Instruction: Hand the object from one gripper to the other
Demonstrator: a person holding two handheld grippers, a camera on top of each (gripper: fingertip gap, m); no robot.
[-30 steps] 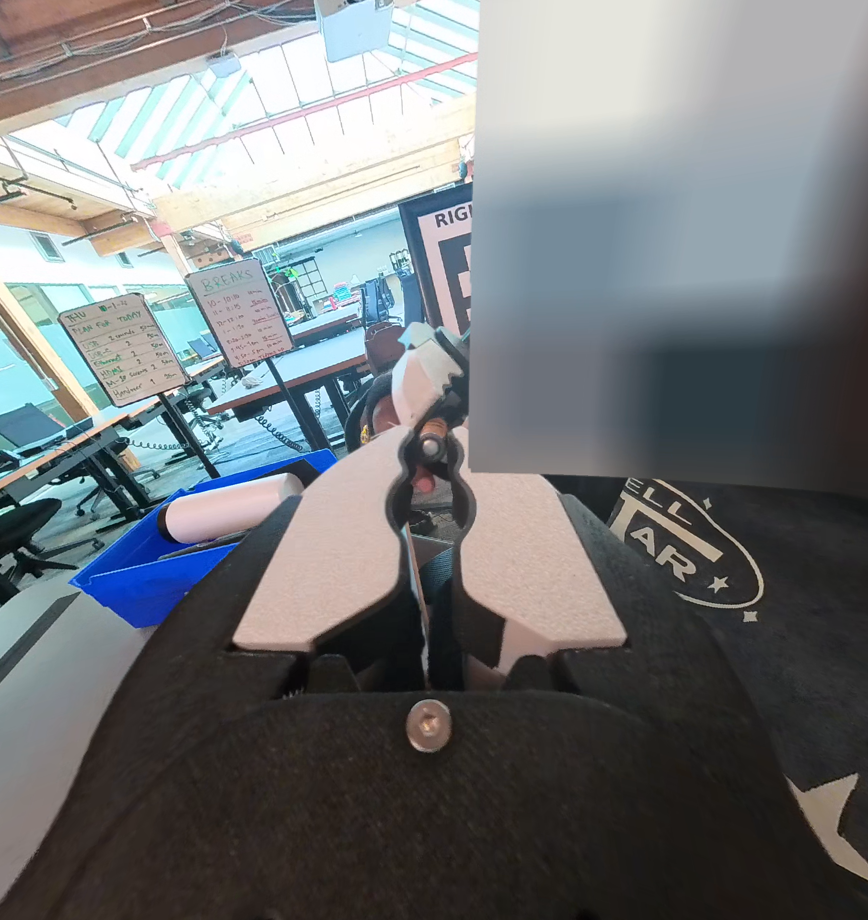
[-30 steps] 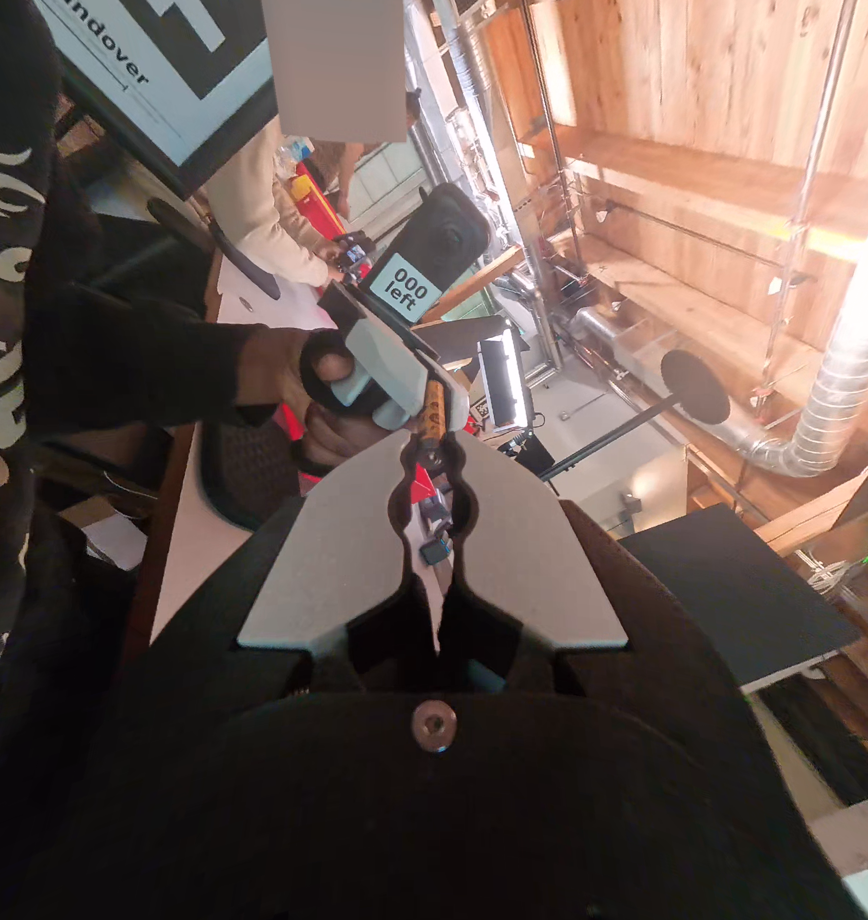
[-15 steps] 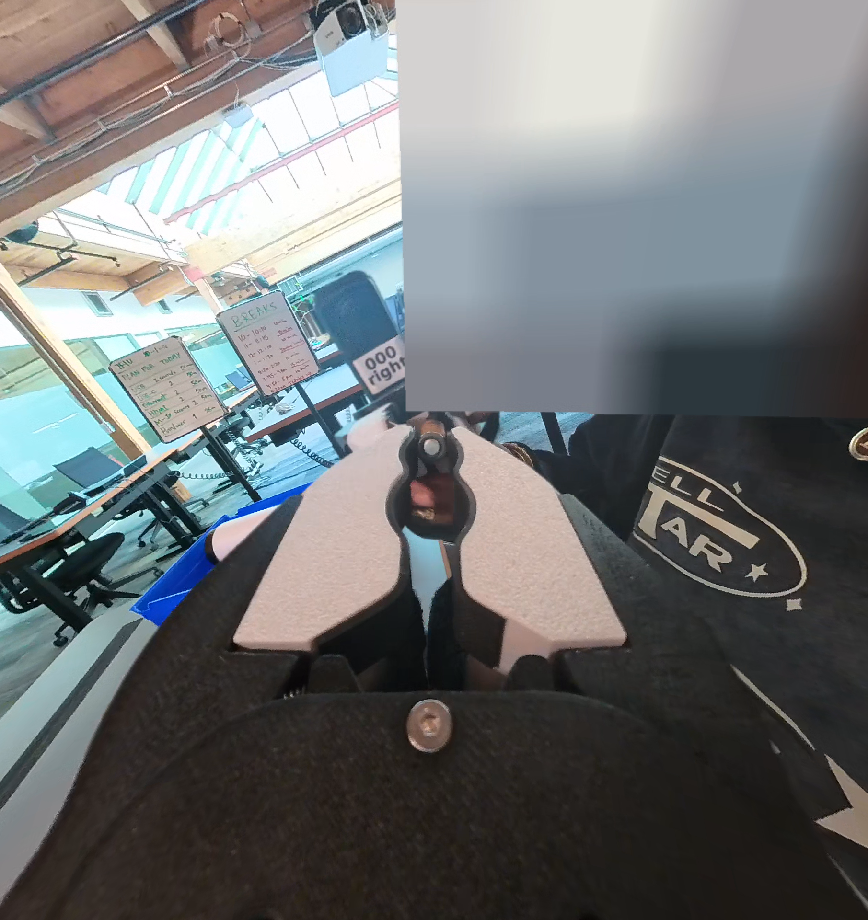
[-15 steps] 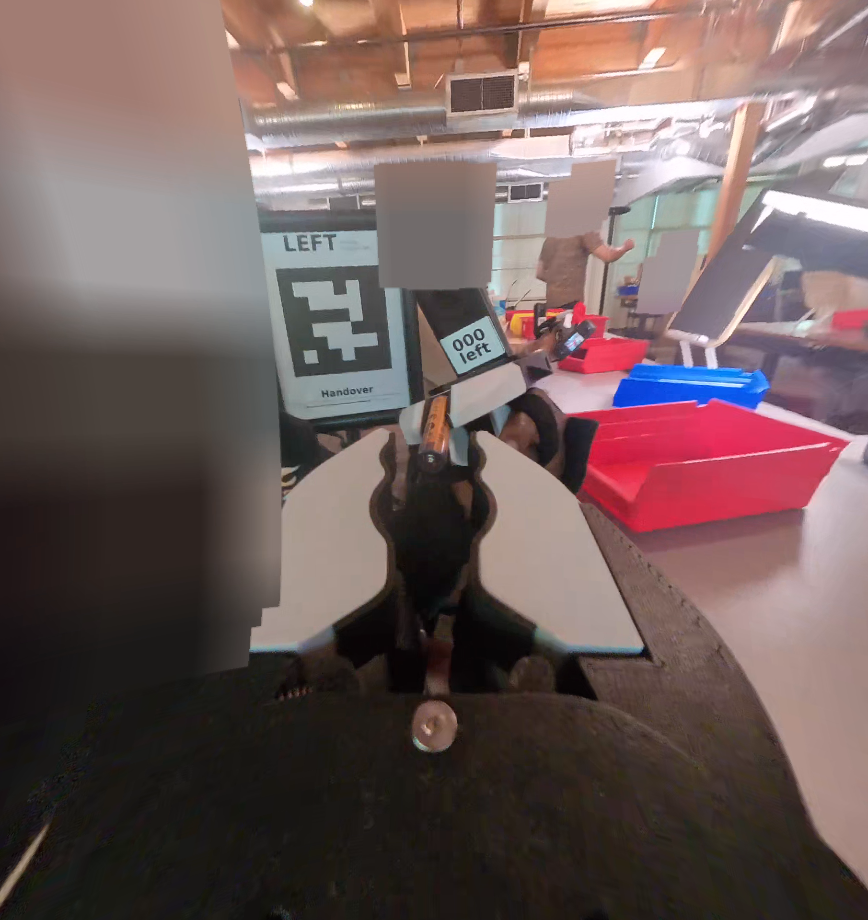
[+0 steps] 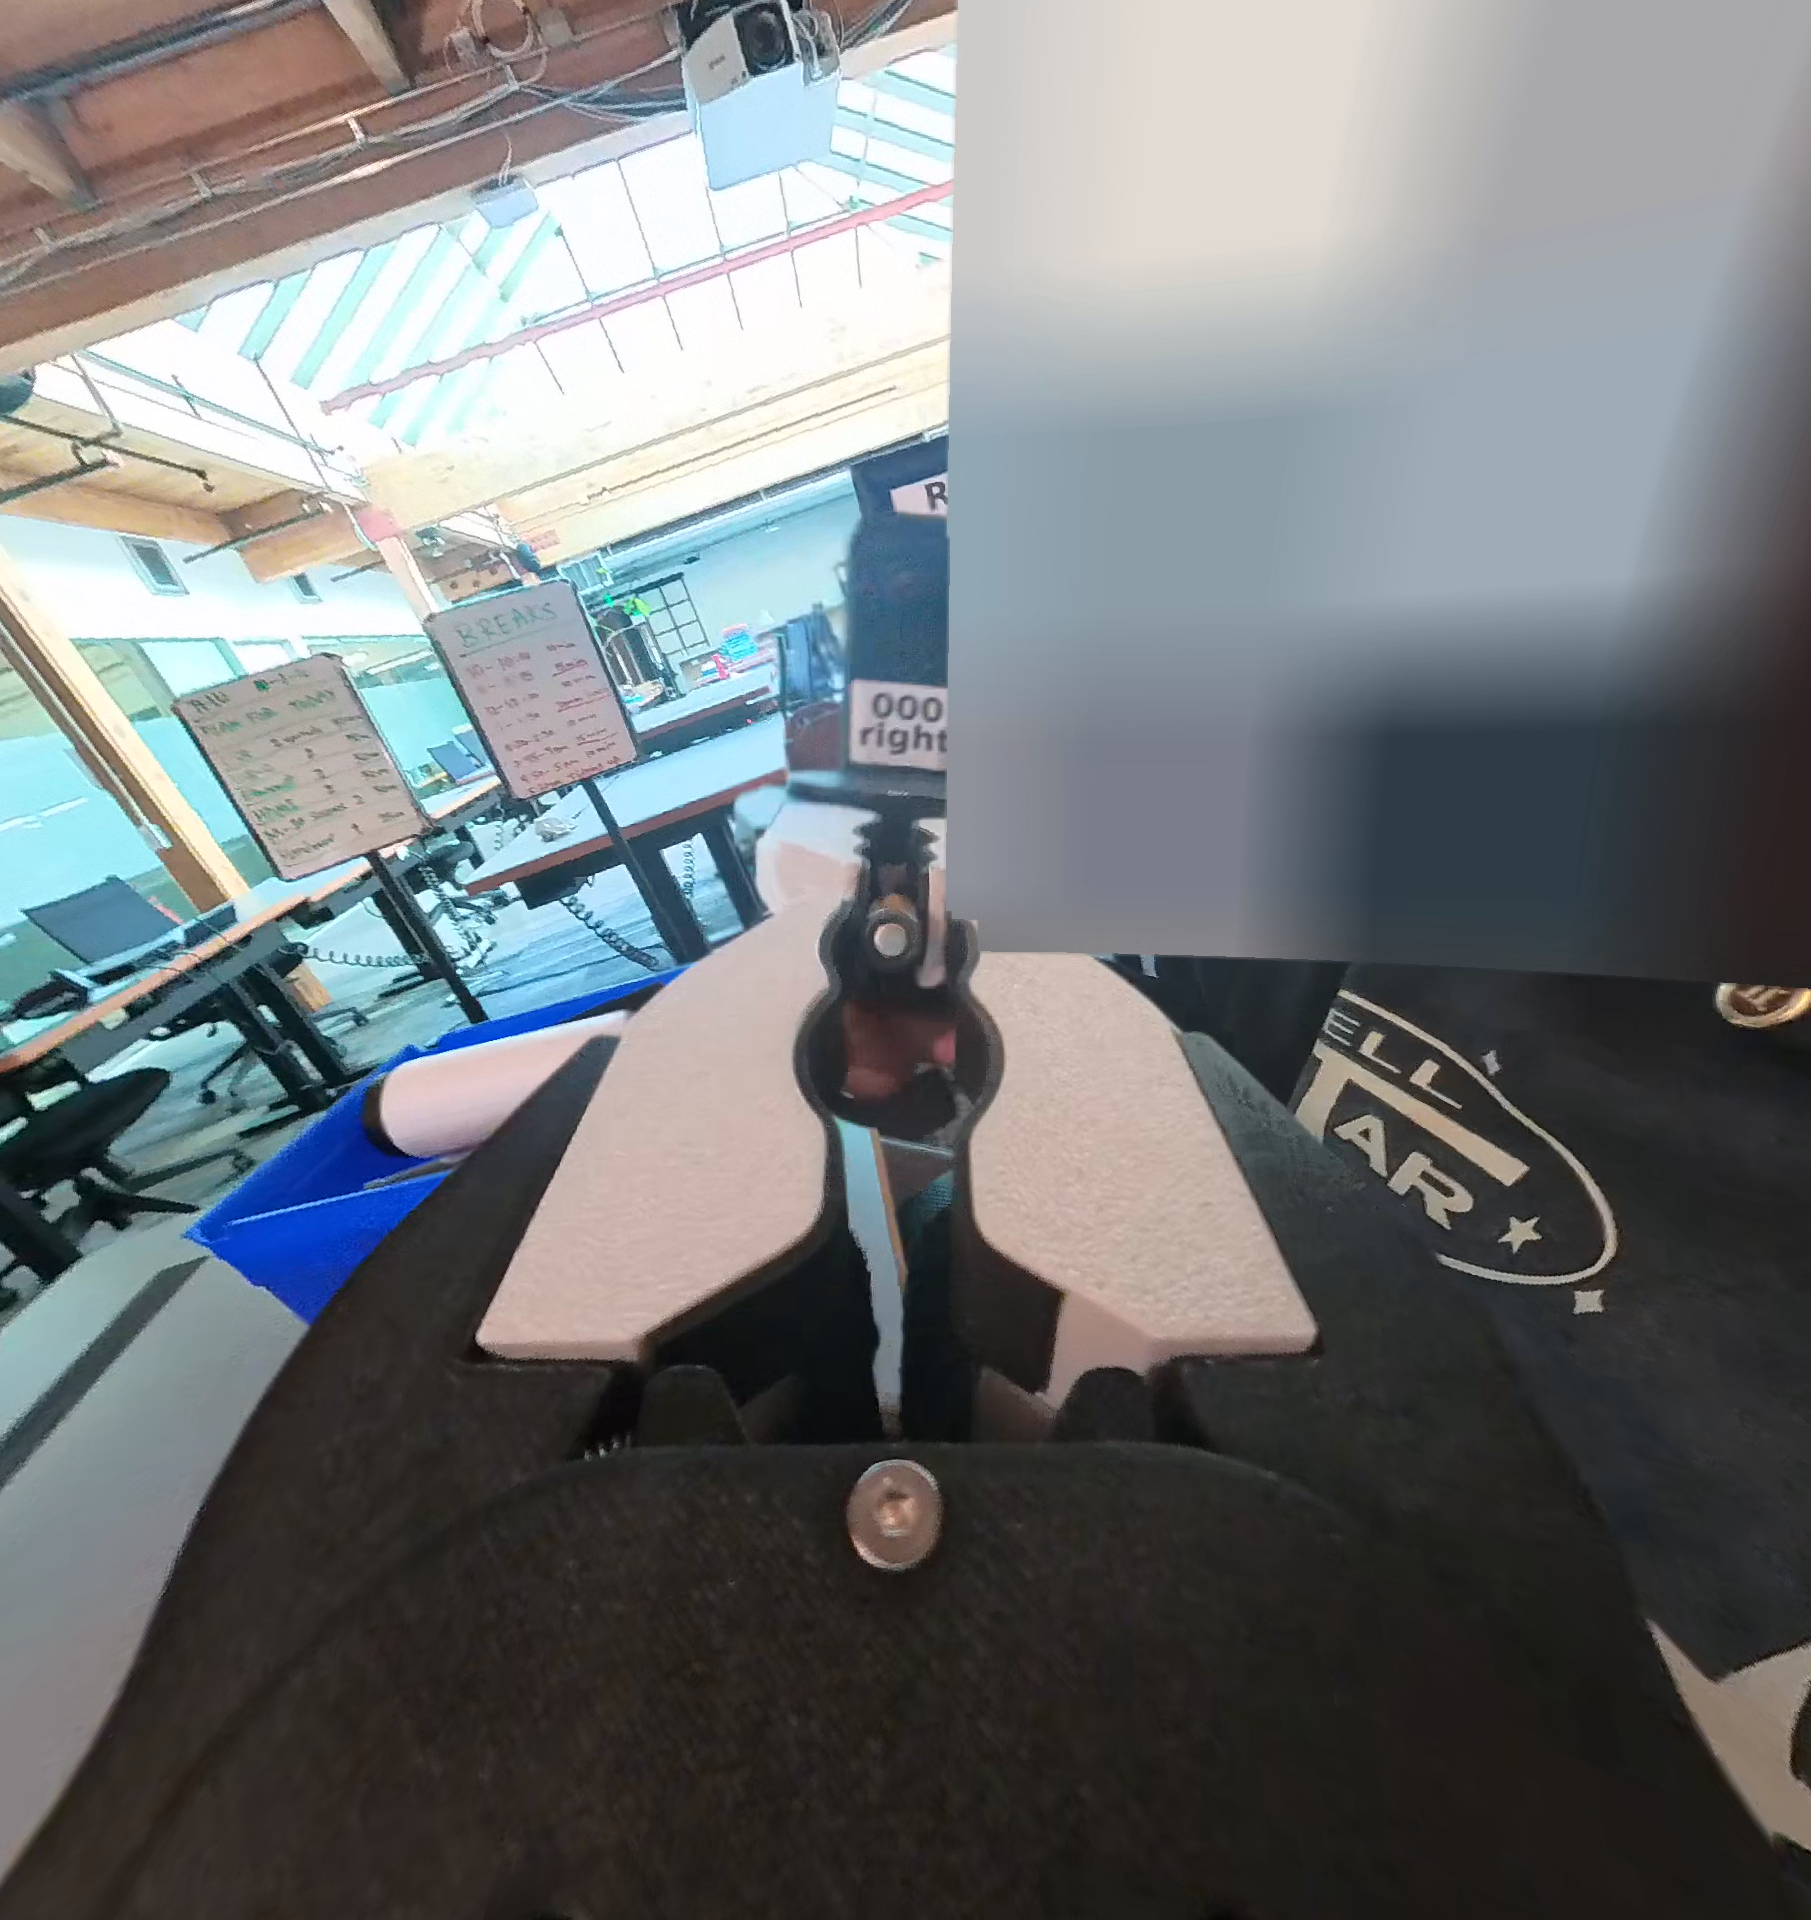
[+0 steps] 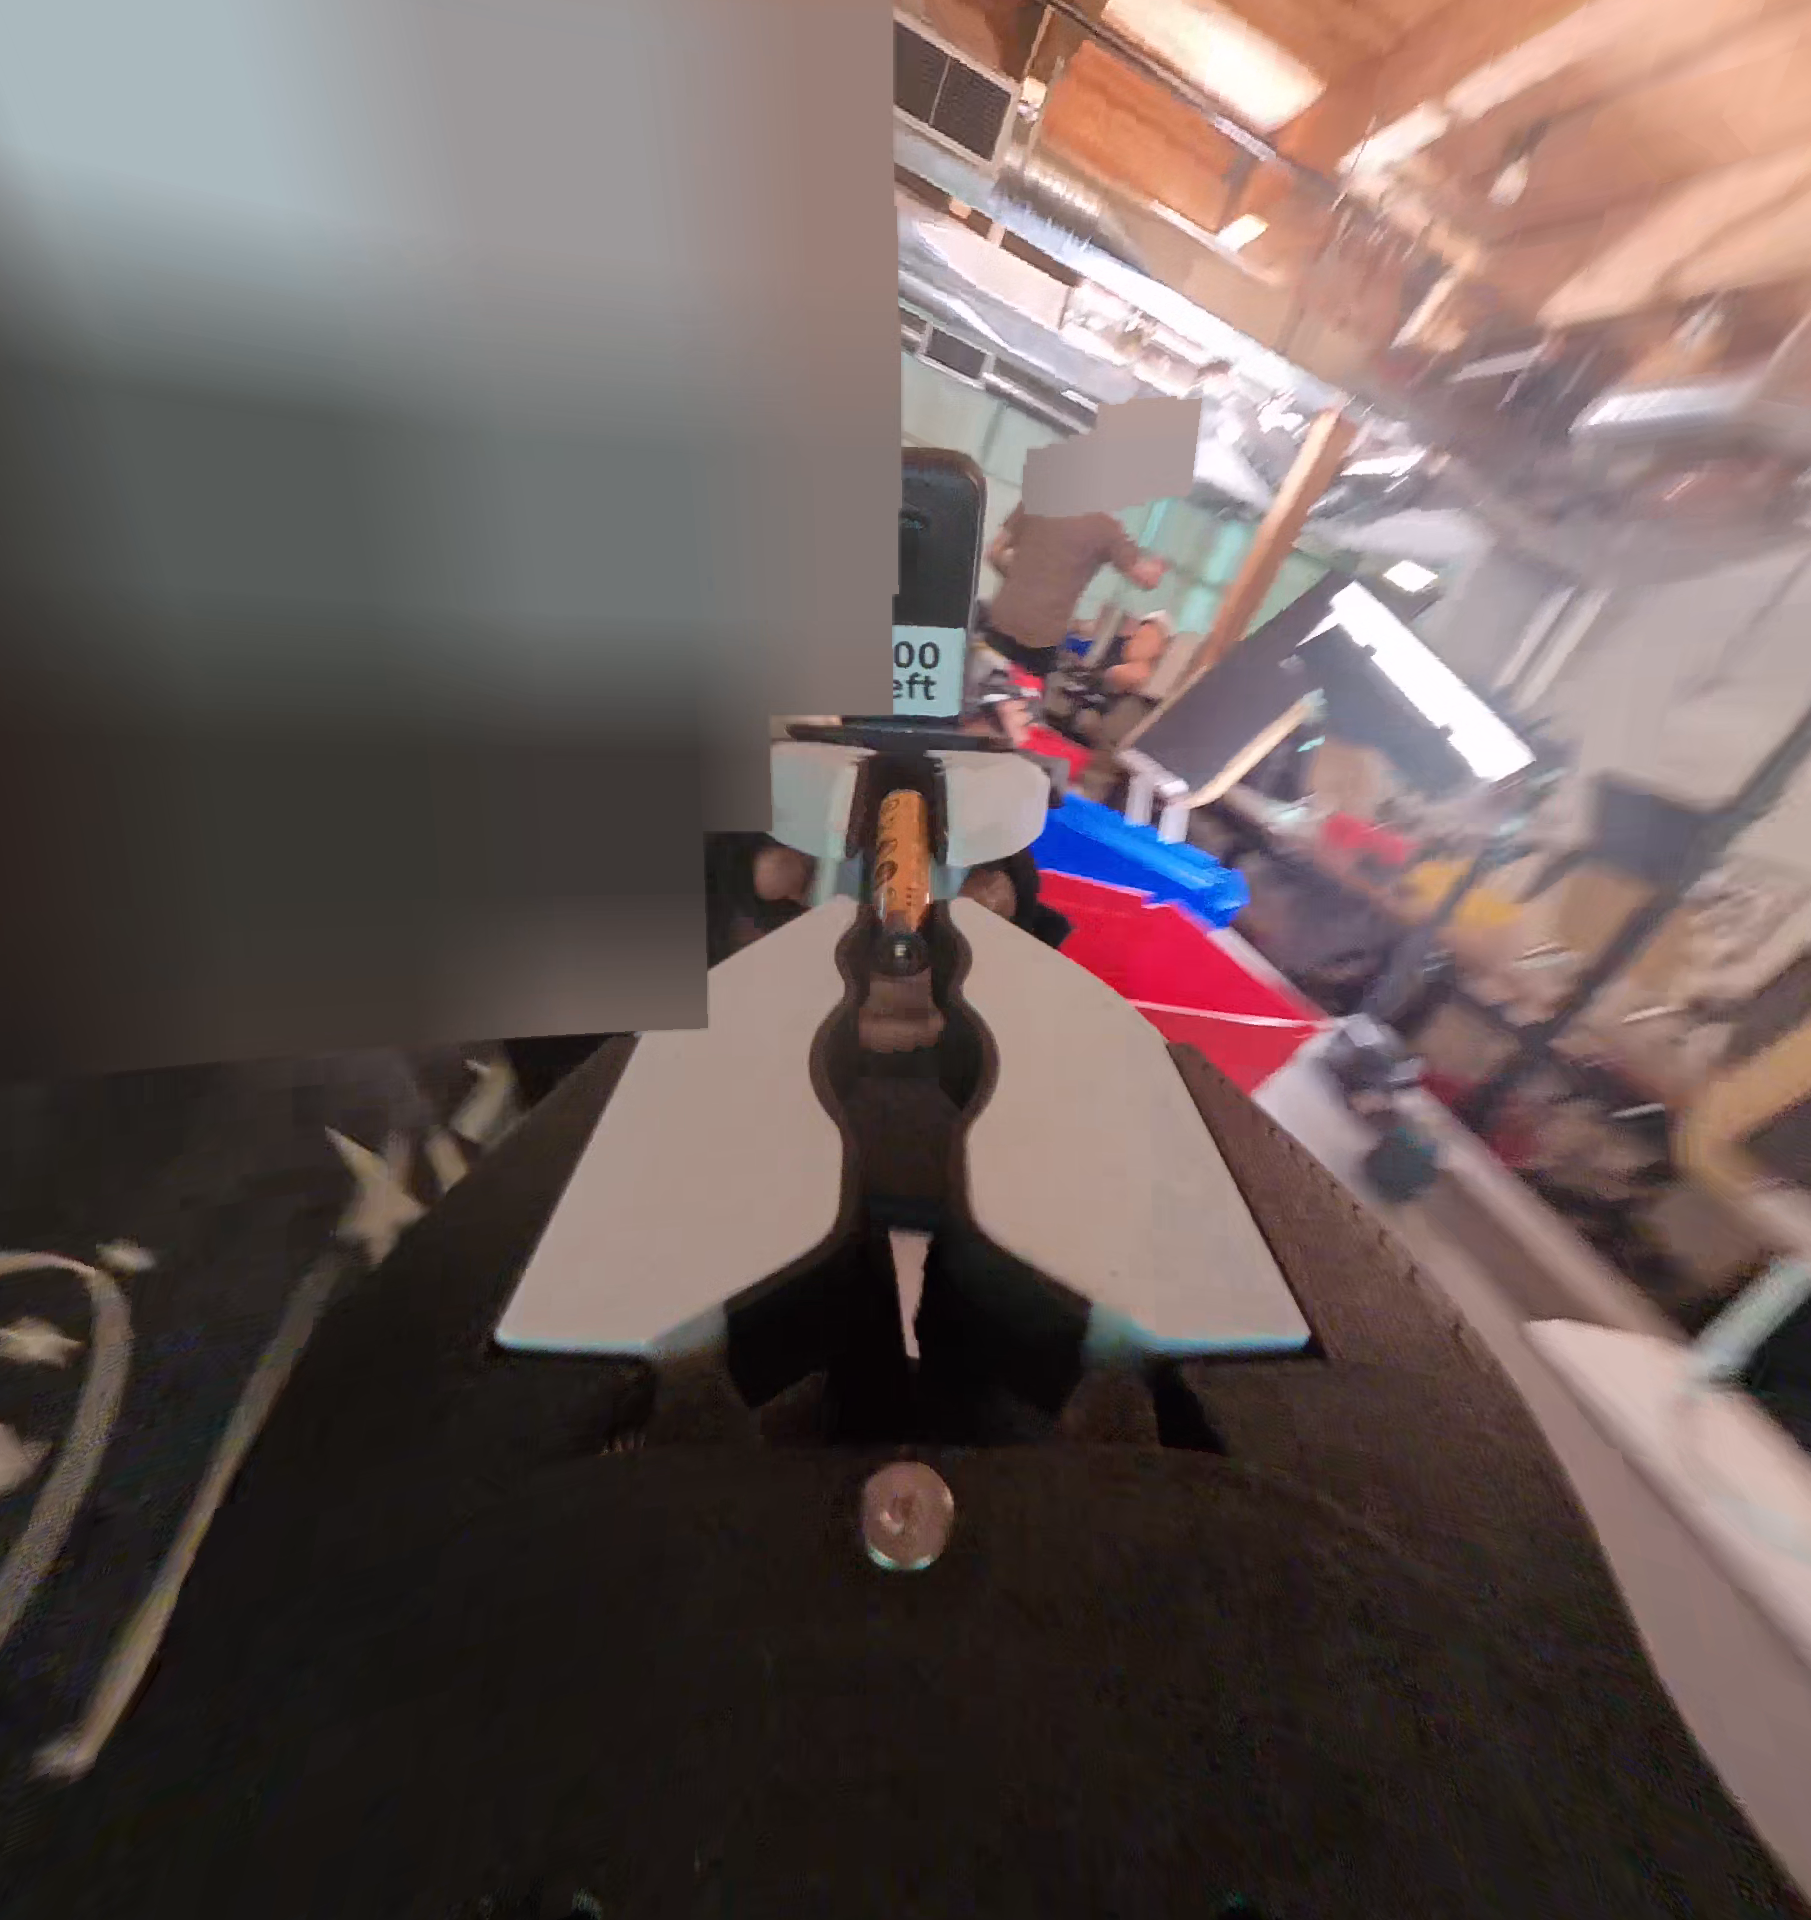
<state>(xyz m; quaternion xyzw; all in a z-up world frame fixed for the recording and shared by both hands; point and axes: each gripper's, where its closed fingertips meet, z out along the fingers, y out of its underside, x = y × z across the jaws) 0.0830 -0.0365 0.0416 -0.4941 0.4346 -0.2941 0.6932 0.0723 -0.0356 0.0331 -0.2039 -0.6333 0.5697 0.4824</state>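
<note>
Now the battery [image 6: 902, 871] spans both grippers' closed fingers [image 6: 745, 1132], tip to tip.

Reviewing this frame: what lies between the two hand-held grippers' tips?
A small copper-and-black cylindrical battery bridges them, held at both ends by the left hand-held gripper and right hand-held gripper; the right wrist view shows it best.

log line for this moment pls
phase: handover | left gripper: shut on battery | right gripper: shut on battery | grippers: tip to tip

wrist views face-to-face, close, sharing battery [image 6: 902, 858]
</note>
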